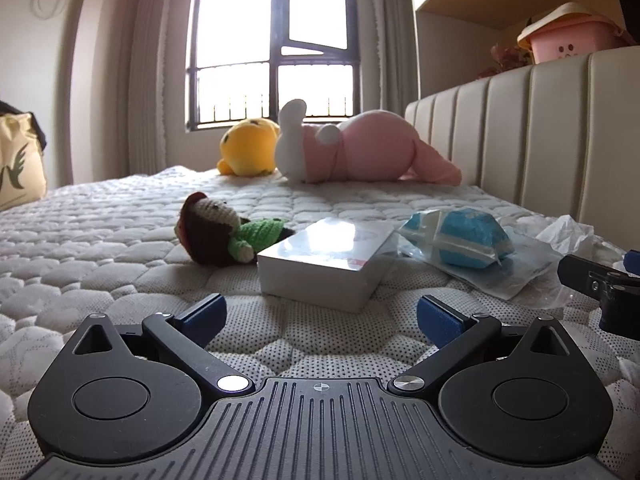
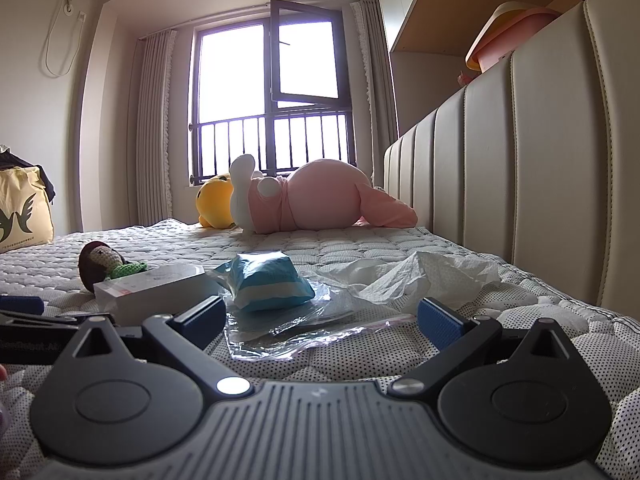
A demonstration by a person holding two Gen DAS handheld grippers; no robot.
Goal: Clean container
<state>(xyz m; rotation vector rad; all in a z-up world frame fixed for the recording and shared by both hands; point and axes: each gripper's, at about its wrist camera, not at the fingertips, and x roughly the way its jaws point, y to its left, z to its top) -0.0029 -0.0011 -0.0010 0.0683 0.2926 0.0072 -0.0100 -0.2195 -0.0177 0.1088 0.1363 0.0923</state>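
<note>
No wiping or emptying could be judged as done. The left gripper [image 1: 320, 316] and the right gripper [image 2: 322, 318] were held low over the mattress [image 1: 100, 248], jaws spread wide and nothing held between them. The white box [image 1: 326, 258], taken as the likeliest container, was seen just ahead of the left gripper, closed. Just right of the box lay a blue packet [image 2: 270, 282] on clear plastic [image 2: 280, 336], then a crumpled white bag [image 2: 420, 276]. A knitted doll [image 1: 224, 234] lay touching the box's left side. All cleaning appeared still to be done.
</note>
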